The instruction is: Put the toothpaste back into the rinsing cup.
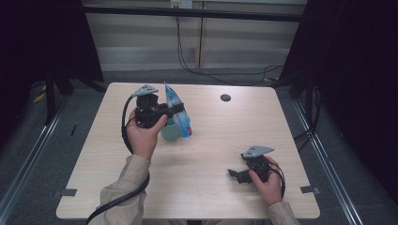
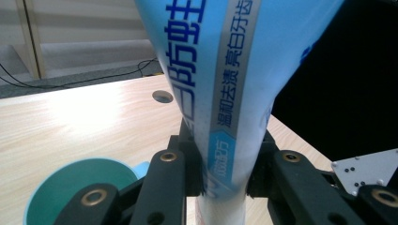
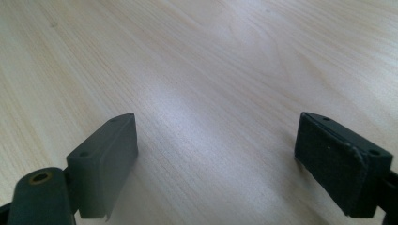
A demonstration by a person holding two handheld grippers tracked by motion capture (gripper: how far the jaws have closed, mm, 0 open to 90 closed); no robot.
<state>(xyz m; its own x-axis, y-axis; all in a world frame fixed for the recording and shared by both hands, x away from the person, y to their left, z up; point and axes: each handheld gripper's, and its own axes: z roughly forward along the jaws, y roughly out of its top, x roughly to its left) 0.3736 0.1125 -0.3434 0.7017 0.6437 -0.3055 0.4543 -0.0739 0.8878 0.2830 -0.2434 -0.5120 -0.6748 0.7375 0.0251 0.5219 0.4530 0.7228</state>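
My left hand-held gripper (image 1: 172, 108) is clenched on a blue toothpaste tube (image 1: 179, 112), its jaws pinching the tube near the narrow lower end, as the left gripper view shows (image 2: 225, 93). Just below and beside that gripper stands a teal cup (image 1: 170, 131) on the table (image 1: 211, 140), its open mouth showing by my jaws (image 2: 75, 187). I judge the tube is lifted and being brought to the cup; lowering it in and letting go seem to remain. Well apart to the right, my right hand-held gripper (image 1: 237, 175) rests low over bare wood, jaws spread wide, grasping nothing.
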